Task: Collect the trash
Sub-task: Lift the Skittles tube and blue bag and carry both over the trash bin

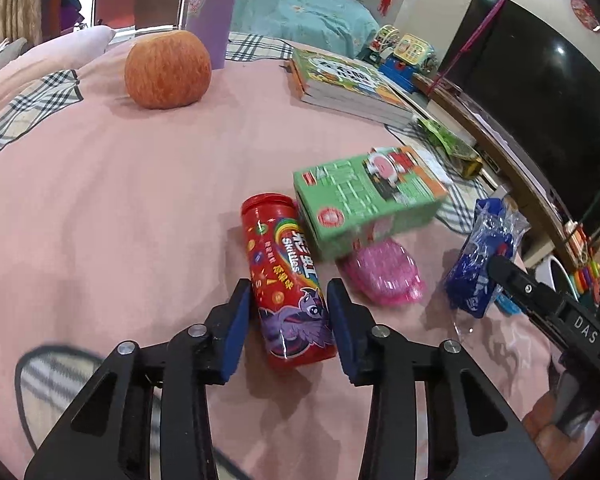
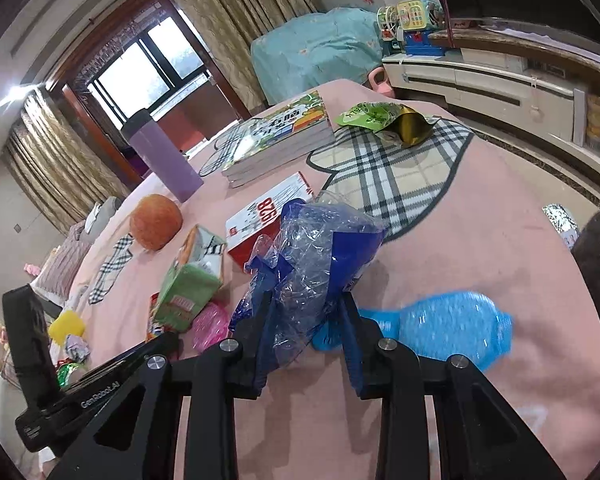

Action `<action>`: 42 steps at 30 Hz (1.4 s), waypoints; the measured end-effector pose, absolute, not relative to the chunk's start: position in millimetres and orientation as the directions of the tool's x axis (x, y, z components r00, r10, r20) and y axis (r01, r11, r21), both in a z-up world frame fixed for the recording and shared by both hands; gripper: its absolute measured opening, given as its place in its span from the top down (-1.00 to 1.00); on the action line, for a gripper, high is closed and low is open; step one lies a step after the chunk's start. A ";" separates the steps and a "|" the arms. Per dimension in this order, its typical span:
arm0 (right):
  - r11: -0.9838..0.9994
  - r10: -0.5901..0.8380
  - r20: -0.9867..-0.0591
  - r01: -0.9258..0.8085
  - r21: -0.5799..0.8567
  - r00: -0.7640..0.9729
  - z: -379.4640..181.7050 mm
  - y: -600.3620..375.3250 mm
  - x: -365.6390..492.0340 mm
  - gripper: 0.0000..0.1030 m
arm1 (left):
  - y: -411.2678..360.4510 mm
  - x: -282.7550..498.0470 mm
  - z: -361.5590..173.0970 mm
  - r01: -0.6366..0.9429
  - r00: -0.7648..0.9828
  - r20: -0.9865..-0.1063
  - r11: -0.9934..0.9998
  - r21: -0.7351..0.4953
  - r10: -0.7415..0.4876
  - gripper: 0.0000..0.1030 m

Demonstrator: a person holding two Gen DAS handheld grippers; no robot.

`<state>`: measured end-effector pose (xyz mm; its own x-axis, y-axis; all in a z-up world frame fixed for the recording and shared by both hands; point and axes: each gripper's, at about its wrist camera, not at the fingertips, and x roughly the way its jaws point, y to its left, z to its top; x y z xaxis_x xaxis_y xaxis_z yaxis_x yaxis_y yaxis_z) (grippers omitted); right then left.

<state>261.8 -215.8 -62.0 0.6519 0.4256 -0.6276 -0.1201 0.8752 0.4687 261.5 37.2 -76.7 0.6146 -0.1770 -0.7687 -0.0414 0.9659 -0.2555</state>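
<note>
**Two pieces in reach**

Skittles tube (image 1: 290, 284) lies on pink tabletop (image 1: 120, 208) between my left tool (image 1: 288, 328) pads — not yet clamped. Right tool (image 2: 304, 332) grips blue wrapper (image 2: 312, 264). Risk: tube rolls aside; the slick film may slip out.

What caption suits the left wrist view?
Left gripper straddles a red Skittles tube lying on the pink cloth.

Left wrist view: taken low over the pink cloth (image 1: 120, 208), looking forward past its fingers toward the apple (image 1: 167, 69) and window. Right wrist view: taken close above the same cloth, angled leftward. Shared by both: green box (image 1: 364, 196) (image 2: 190, 276), book stack (image 1: 352, 84) (image 2: 278, 136).
</note>
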 end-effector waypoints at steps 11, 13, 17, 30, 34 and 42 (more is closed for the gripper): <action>0.876 0.420 -0.602 -0.130 0.465 0.679 -46.0 -232.3 217.6 0.41 | 11.2 206.0 -63.7 0.062 0.614 -0.749 0.961 -0.269 -0.249 0.35; 0.878 0.415 -0.599 -0.128 0.461 0.685 -44.3 -235.5 211.2 0.41 | -1.0 198.4 -58.7 0.100 0.614 -0.740 0.958 -0.271 -0.273 0.38; 0.883 0.398 -0.593 -0.117 0.455 0.700 -40.6 -244.4 195.9 0.41 | -24.2 188.3 -51.1 0.161 0.615 -0.729 0.952 -0.258 -0.302 0.40; 0.882 0.361 -0.591 -0.057 0.469 0.722 -42.4 -281.0 161.6 0.41 | -54.5 190.3 -74.8 0.191 0.551 -0.792 0.963 -0.189 -0.265 0.36; 0.880 0.356 -0.588 -0.049 0.473 0.727 -43.3 -287.3 156.2 0.41 | -62.3 192.9 -74.4 0.208 0.560 -0.785 0.962 -0.175 -0.264 0.45; 0.883 0.320 -0.573 -0.019 0.468 0.755 -37.9 -308.8 143.9 0.41 | -88.1 187.3 -58.5 0.274 0.565 -0.762 0.943 -0.188 -0.316 0.46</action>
<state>143.9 -308.8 -37.9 0.7546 0.3203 -0.5727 -0.0195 0.8833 0.4683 187.3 -88.1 -58.5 0.5652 -0.3161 -0.7620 0.2744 0.9431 -0.1876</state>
